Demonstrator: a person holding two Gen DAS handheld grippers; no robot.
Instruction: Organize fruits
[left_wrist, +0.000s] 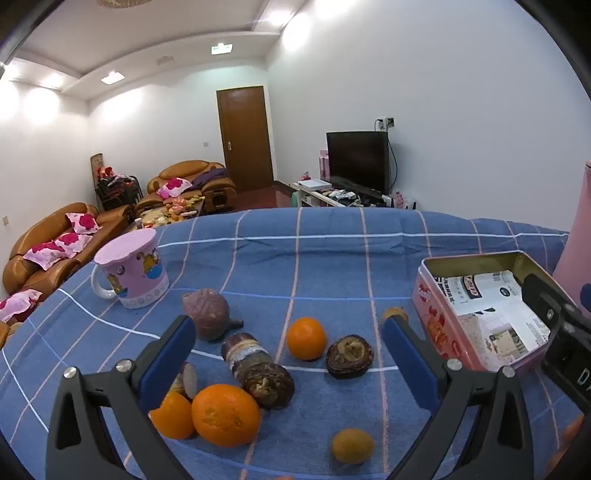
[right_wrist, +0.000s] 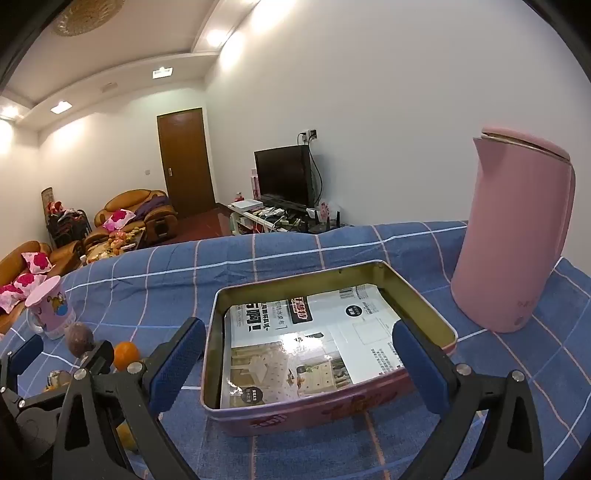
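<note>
Several fruits lie on the blue checked cloth (left_wrist: 332, 266): a large orange (left_wrist: 225, 414), a second orange (left_wrist: 173, 415) partly behind my left finger, a smaller orange (left_wrist: 306, 338), a yellowish small fruit (left_wrist: 352, 445), dark brown fruits (left_wrist: 349, 355) (left_wrist: 267, 384) and a purple one (left_wrist: 207, 312). My left gripper (left_wrist: 286, 354) hangs open above them, holding nothing. An open pink tin (right_wrist: 424, 302) lined with printed paper (right_wrist: 314, 343) sits to the right. My right gripper (right_wrist: 297, 363) stands open over the tin's near side, empty.
A pink cartoon mug (left_wrist: 131, 271) stands at the cloth's left. A tall pink kettle (right_wrist: 513, 236) stands right of the tin. Beyond the far edge are sofas (left_wrist: 55, 243), a door (left_wrist: 243, 136) and a television (left_wrist: 356, 160).
</note>
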